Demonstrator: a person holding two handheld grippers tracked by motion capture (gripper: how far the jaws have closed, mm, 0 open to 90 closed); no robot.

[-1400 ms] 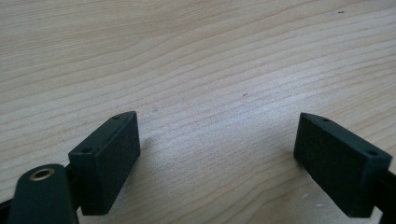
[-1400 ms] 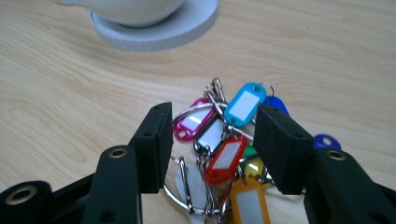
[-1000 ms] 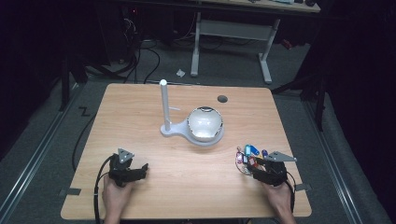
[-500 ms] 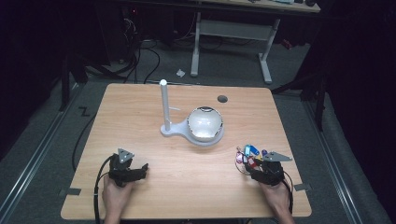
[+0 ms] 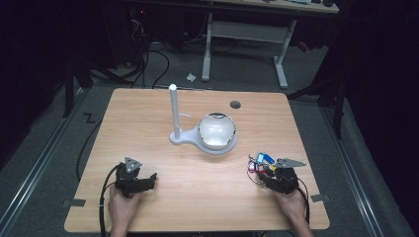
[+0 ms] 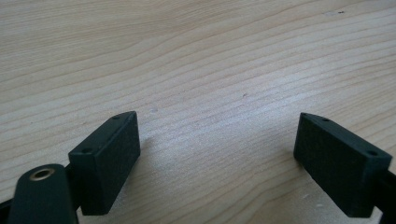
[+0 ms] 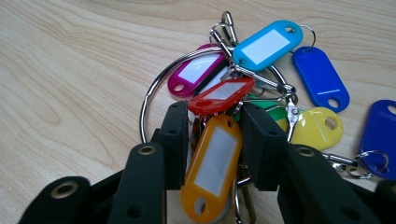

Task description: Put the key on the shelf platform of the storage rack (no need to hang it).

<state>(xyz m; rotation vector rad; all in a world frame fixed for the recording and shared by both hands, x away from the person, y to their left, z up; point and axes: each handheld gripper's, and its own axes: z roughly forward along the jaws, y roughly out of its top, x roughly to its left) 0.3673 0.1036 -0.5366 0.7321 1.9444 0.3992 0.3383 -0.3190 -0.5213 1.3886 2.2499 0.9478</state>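
Note:
A bunch of coloured key tags (image 5: 260,161) on a large metal ring (image 7: 148,105) lies on the wooden table (image 5: 143,118) at the front right. My right gripper (image 5: 269,174) is on top of it. In the right gripper view its jaws are shut on the bunch (image 7: 215,140), pinching an orange tag (image 7: 212,161), with a red tag just beyond. Cyan, pink, blue and yellow tags fan out past the jaws. My left gripper (image 5: 148,178) rests at the front left, open (image 6: 224,154), with bare wood between its jaws.
A white stand with an upright post (image 5: 174,109) and a round white bowl (image 5: 216,131) sits mid-table. A dark round hole (image 5: 235,104) lies behind it. Desk legs and cables stand on the floor beyond the far edge.
The right gripper has edged very slightly to the left with the key bunch. The left gripper has stayed in place.

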